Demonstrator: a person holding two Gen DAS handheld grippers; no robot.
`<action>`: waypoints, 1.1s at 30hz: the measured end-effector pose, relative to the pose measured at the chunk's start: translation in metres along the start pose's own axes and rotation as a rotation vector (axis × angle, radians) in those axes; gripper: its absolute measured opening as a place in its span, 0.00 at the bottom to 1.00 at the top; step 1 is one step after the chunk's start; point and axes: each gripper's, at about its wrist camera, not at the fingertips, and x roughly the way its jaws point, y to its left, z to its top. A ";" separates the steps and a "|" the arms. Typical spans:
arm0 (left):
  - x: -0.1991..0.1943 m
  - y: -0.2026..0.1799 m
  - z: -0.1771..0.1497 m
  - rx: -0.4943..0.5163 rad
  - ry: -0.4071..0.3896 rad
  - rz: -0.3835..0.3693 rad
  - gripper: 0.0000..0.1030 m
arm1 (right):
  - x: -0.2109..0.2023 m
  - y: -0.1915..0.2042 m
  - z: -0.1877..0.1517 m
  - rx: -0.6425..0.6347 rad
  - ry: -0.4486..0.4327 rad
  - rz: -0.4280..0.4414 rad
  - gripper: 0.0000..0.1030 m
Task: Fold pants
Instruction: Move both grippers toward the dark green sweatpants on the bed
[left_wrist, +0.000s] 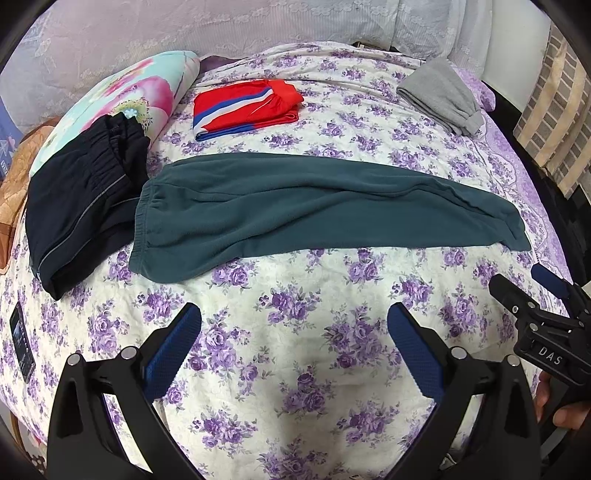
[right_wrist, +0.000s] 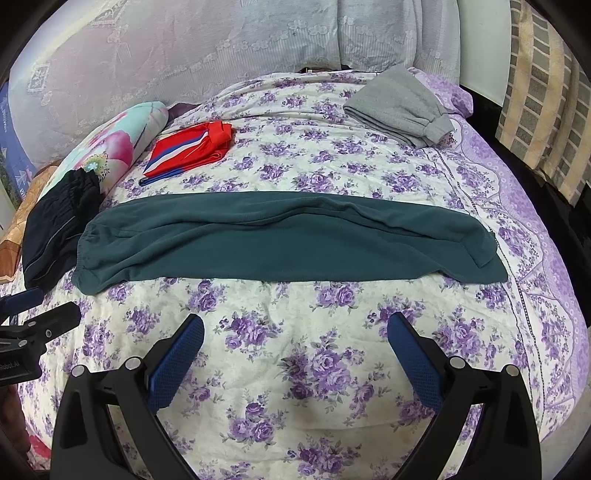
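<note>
Green pants (right_wrist: 280, 236) lie folded lengthwise across the bed (right_wrist: 314, 369), at twelve o'clock from both grippers. Left gripper (left_wrist: 294, 343) and right gripper (right_wrist: 295, 350) hover with jaws wide open and empty.

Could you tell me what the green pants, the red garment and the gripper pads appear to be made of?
Green pants: probably fleece or brushed knit; matte, softly napped surface, thick soft folds.
Red garment: likely a smooth synthetic sports fabric; slight sheen, crisp flat folds, printed blue and white stripes.
Gripper pads: seemingly blue rubber or foam, with a fine dimpled grid texture, on glossy black plastic fingers.
</note>
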 end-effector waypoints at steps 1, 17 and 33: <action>0.001 0.001 0.000 -0.002 0.003 -0.001 0.95 | 0.001 -0.001 0.000 -0.001 0.009 0.000 0.97; 0.038 0.035 0.010 -0.129 0.092 0.049 0.95 | 0.026 -0.022 -0.005 0.081 0.053 0.004 0.97; 0.043 0.021 0.021 -0.082 0.083 0.030 0.95 | 0.035 -0.016 0.004 0.052 0.051 0.000 0.97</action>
